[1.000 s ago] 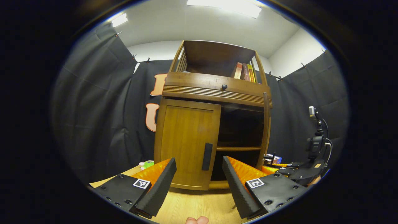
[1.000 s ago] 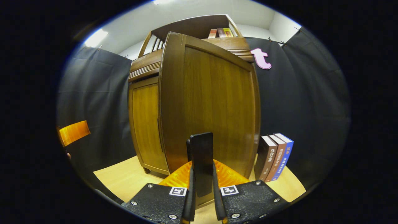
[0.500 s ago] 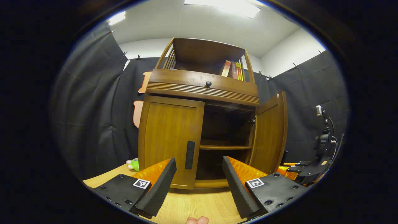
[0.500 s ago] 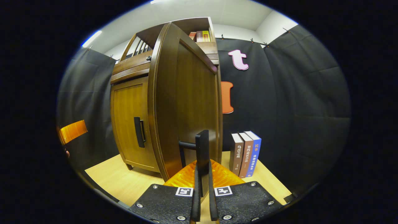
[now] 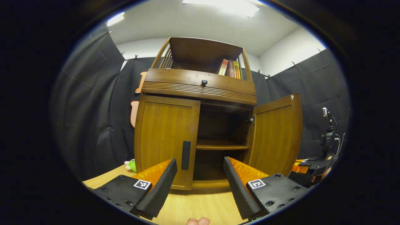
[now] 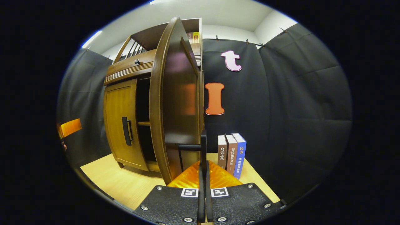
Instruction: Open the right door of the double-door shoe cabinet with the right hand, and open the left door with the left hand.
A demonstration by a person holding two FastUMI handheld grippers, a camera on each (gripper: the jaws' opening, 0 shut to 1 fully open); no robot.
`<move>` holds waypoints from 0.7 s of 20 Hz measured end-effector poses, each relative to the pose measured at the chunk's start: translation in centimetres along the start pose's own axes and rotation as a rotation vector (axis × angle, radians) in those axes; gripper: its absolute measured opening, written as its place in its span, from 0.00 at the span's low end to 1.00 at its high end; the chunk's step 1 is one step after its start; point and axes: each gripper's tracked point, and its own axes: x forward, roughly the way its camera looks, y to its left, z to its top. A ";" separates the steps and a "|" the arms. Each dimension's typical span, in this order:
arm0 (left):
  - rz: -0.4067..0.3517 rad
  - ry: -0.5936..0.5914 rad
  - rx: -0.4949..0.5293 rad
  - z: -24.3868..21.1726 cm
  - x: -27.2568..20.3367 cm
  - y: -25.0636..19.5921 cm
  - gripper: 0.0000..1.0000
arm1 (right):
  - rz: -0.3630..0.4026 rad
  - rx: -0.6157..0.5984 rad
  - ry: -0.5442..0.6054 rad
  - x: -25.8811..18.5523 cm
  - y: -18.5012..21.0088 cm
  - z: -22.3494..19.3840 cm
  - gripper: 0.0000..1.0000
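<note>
I find the shoe cabinet standing on the wooden tabletop against the booth's black cloth, with its right door swung wide and its left door shut flush. The right door stands out because my right gripper has its fingers pressed together on that door's dark bar handle — pinching it from both sides, which I judge is what holds the panel at this angle. My left gripper is spread wide and empty, its opening set just right of the left door handle but well short of it; I judge this is the line-up for the second pull. Inside, a middle shelf shows, though the compartments are too dark to tell whether anything lies in them. From the right gripper view the open door presents nearly edge-on, hiding most of the interior. Three upright books stand just beside the cabinet; more books sit on its top shelf — a green toy is largely cut off behind the left side.
</note>
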 end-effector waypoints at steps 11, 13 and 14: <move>0.007 0.003 -0.001 0.1 -0.2 0.3 0.94 | 0.160 0.010 0.001 0.7 -3.8 0.0 0.02; 0.004 -0.005 0.003 0.3 -0.3 0.2 0.94 | 0.181 0.025 -0.005 0.7 -4.0 0.0 0.03; 0.001 -0.007 0.003 0.5 -0.3 0.2 0.94 | 0.186 0.018 -0.005 0.6 -3.8 0.0 0.13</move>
